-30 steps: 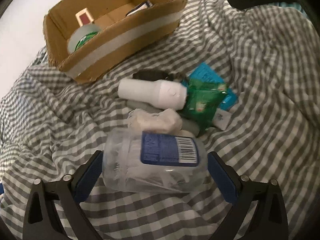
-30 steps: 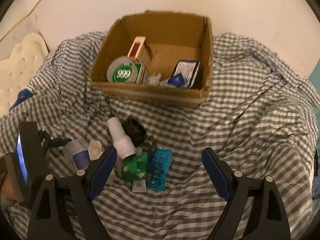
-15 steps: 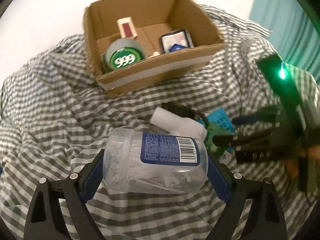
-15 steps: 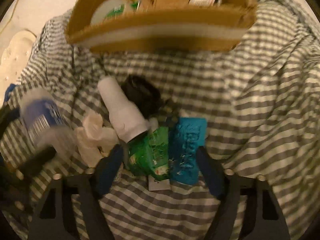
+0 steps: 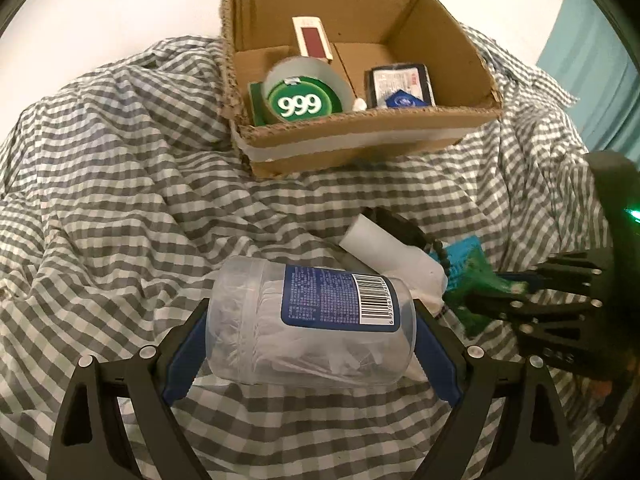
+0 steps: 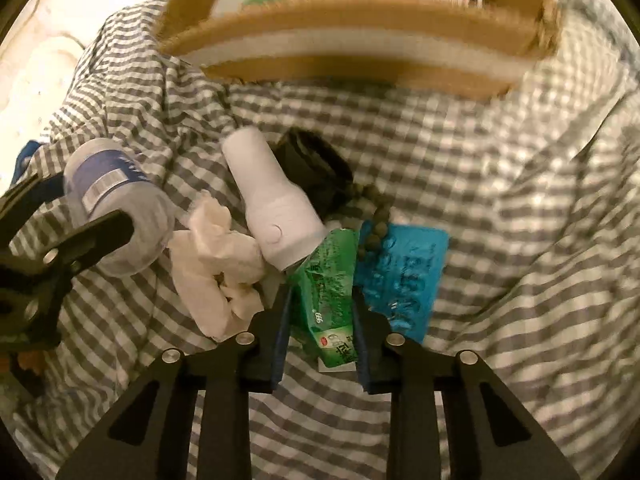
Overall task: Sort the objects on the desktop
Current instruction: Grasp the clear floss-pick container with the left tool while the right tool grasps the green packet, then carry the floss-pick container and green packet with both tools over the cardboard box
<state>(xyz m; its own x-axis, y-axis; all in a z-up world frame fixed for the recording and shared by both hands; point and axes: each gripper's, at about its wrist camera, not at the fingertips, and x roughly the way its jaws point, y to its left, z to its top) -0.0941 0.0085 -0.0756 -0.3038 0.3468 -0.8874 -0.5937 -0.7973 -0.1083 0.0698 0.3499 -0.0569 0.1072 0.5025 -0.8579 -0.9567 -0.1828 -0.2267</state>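
Left gripper (image 5: 310,344), pitched steeply down, clamps a clear plastic jar (image 5: 310,320) lying sideways between its blue pads; the jar bears a blue barcoded label and is lifted clear of the checked cloth (image 5: 120,200). Right gripper (image 6: 320,320), also pitched down, has its jaws closing around a green sachet (image 6: 326,280) that lies between them in the pile near mid-cloth. Just beside it lie a blue packet (image 6: 404,276), white bottle (image 6: 272,208), crumpled tissue (image 6: 216,256) and dark beads (image 6: 376,216). Beyond, at the cloth's far edge, stands the open cardboard box (image 5: 360,148), partly filled; bare cloth spreads between pile and box.
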